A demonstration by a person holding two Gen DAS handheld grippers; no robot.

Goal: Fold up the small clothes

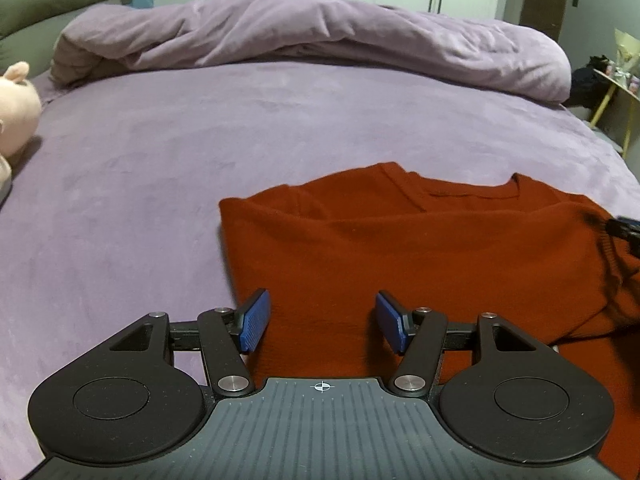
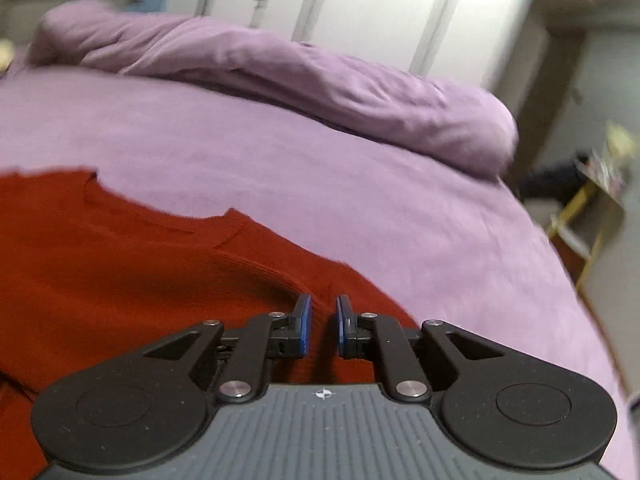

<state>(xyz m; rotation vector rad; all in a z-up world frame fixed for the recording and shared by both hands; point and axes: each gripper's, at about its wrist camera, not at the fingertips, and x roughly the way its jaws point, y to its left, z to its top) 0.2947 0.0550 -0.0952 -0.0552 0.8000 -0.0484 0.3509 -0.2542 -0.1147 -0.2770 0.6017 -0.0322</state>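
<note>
Left gripper (image 1: pixel 322 320): your jaws stand wide apart above the near part of the garment, with nothing between the blue pads (image 1: pixel 254 322).
Right gripper (image 2: pixel 320 326): your jaws are drawn narrow, with a ridge of red fabric between them; whether the pads actually pinch it cannot be told.
Red sweater (image 1: pixel 400 248): it lies on the bed, neckline facing away from you, left side folded inward.
Bed sheet (image 1: pixel 160 152): purple, under the garment.
Duvet (image 1: pixel 320 36): bunched along the far edge.
Plush toy (image 1: pixel 16 108): at the far left.
</note>
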